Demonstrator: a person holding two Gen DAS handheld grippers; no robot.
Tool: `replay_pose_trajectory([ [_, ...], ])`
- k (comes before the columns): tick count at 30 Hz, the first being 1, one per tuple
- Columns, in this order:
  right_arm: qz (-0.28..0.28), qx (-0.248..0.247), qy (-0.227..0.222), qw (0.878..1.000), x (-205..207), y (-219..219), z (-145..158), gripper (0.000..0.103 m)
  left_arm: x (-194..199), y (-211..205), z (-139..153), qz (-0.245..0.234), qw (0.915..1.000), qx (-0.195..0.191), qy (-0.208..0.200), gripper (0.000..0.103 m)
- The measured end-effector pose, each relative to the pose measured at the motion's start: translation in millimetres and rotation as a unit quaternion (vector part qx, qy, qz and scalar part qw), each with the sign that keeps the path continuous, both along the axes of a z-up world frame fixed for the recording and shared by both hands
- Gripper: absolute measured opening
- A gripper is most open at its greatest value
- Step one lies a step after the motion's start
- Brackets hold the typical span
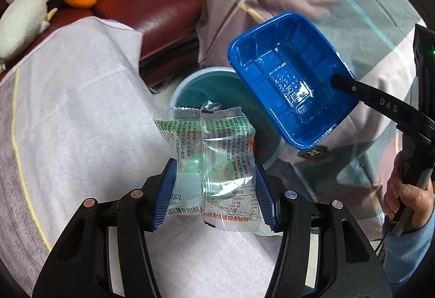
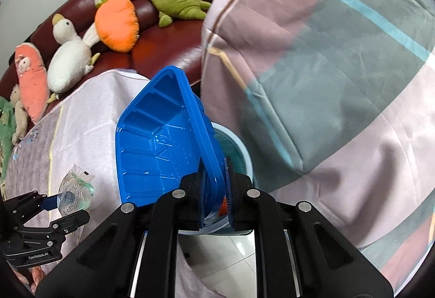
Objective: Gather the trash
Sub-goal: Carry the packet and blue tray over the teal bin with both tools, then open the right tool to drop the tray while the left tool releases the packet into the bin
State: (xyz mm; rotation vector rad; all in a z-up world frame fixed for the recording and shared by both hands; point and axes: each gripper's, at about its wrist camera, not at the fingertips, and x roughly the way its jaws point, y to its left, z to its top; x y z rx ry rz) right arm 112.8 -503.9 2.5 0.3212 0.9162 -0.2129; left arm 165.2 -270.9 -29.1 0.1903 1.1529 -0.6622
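Note:
A clear snack wrapper [image 1: 212, 162] with green print sits upright between the blue pads of my left gripper [image 1: 214, 189], which is shut on its sides. Just behind it on the floor stands a light blue bin [image 1: 187, 83] with some trash inside. Over the bin hangs a glossy blue plastic tray [image 1: 288, 80], tilted. My right gripper [image 2: 214, 189] is shut on the tray's [image 2: 157, 145] rim, above the bin [image 2: 244, 153]. The left gripper [image 2: 70, 209] with the wrapper [image 2: 76, 186] shows at the lower left of the right wrist view.
A white and grey blanket [image 1: 81, 107] lies left of the bin and a plaid quilt [image 2: 326, 66] bulges on its right. Behind them a dark red sofa [image 1: 163, 12] carries several plush toys. A hand [image 1: 407, 197] grips the right tool. Tiled floor [image 2: 231, 251] shows below.

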Motion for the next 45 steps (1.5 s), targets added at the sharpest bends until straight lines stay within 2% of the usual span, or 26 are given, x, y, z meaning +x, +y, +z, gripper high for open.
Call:
replay_pose_trajectory([
  [8, -0.020, 0.000, 0.020, 1.000, 9, -21, -25, 0.013, 17, -26, -23, -0.011, 0.9996, 0.017, 0.019, 0.056],
  [15, -0.024, -0.011, 0.026, 0.999, 19, -27, -34, 0.019, 28, -43, -43, -0.019, 0.9989, 0.023, 0.036, 0.056],
  [18, -0.019, 0.000, 0.029, 0.999, 24, -26, -43, 0.037, 30, -46, -51, -0.019, 0.9985, 0.028, 0.044, 0.056],
  [21, -0.016, 0.009, 0.030, 0.999, 26, -26, -48, 0.038, 33, -46, -56, -0.018, 0.9982, 0.032, 0.048, 0.056],
  [31, -0.020, 0.016, 0.023, 0.999, 16, -31, -42, 0.068, 33, -53, -66, -0.023, 0.9977, 0.043, 0.047, 0.056],
  [37, -0.022, 0.025, 0.024, 0.999, 15, -33, -42, 0.069, 35, -60, -73, -0.021, 0.9977, 0.050, 0.042, 0.059],
  [40, -0.025, 0.027, 0.027, 0.999, 16, -33, -43, 0.069, 37, -61, -74, -0.015, 0.9980, 0.048, 0.039, 0.073],
  [41, -0.025, 0.028, 0.028, 0.999, 15, -33, -43, 0.069, 38, -60, -73, -0.012, 0.9981, 0.048, 0.038, 0.084],
  [42, -0.025, 0.028, 0.028, 0.999, 15, -32, -43, 0.072, 39, -58, -72, -0.008, 0.9983, 0.047, 0.033, 0.089],
  [43, -0.025, 0.027, 0.029, 0.999, 15, -32, -43, 0.075, 39, -57, -70, -0.006, 0.9985, 0.046, 0.029, 0.089],
  [45, -0.025, 0.027, 0.031, 0.999, 16, -31, -42, 0.075, 38, -54, -66, -0.004, 0.9987, 0.043, 0.027, 0.090],
])
